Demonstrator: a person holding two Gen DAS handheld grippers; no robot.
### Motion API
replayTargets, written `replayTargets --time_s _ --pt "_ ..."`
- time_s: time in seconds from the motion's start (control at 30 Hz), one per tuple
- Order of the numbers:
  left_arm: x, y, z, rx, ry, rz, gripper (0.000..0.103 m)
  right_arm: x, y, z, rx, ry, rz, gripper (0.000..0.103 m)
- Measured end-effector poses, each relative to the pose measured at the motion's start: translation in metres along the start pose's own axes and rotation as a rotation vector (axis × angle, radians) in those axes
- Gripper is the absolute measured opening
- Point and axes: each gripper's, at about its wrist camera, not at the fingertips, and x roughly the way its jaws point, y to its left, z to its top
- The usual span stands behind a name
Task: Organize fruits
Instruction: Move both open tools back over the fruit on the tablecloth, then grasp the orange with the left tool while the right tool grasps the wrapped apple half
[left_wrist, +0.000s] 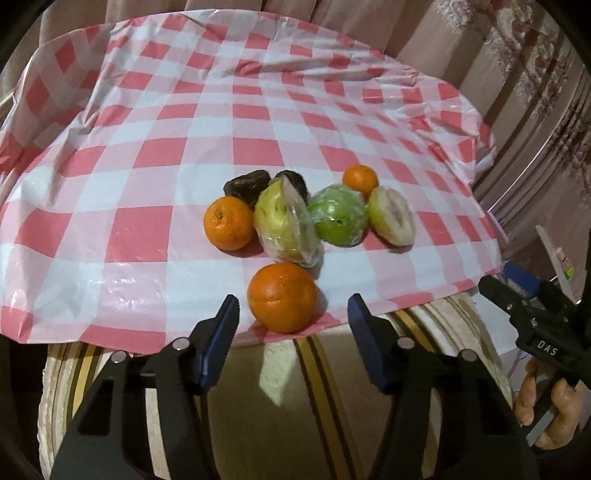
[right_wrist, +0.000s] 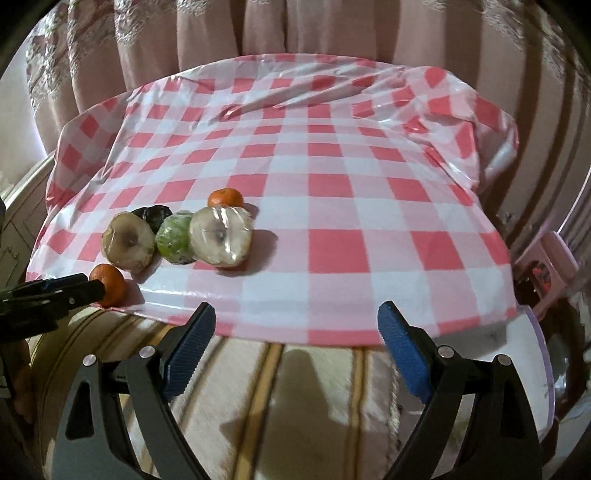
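A cluster of fruit lies near the front edge of the red-and-white checked tablecloth (left_wrist: 155, 158). The large orange (left_wrist: 282, 297) is nearest, just ahead of and between the tips of my open left gripper (left_wrist: 293, 298), which do not touch it. Behind it are another orange (left_wrist: 229, 222), a film-wrapped yellow half fruit (left_wrist: 286, 221), a wrapped green apple (left_wrist: 338, 214), a cut half (left_wrist: 393, 216), a small tangerine (left_wrist: 360, 180) and two dark fruits (left_wrist: 247, 186). My right gripper (right_wrist: 297, 309) is open and empty at the table edge, to the right of the wrapped halves (right_wrist: 221, 236).
Pink curtains (right_wrist: 207, 40) hang behind the table. Striped upholstery (right_wrist: 277, 387) lies below the cloth's front edge. A pink box (right_wrist: 554, 266) stands off the table's right side. A hand (left_wrist: 546, 406) holds the right gripper's handle. The cloth is wrinkled at the back right.
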Motion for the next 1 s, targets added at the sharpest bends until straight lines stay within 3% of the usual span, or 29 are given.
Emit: replayTargets --time_s 0.1,0.3,1.0 --pt "0.008 -0.002 0.003 0.018 0.022 0.029 0.059 0.011 0.010 0.007 -0.023 0.003 -0.002 0.087" --pt "0.019 -0.004 0.004 0.038 0.042 0.066 0.046 0.031 0.029 0.021 -0.062 0.005 -0.001 0.087" --pt "0.019 -0.005 0.001 0.039 0.006 0.066 0.045 0.075 0.054 0.051 -0.088 0.026 0.072 0.087"
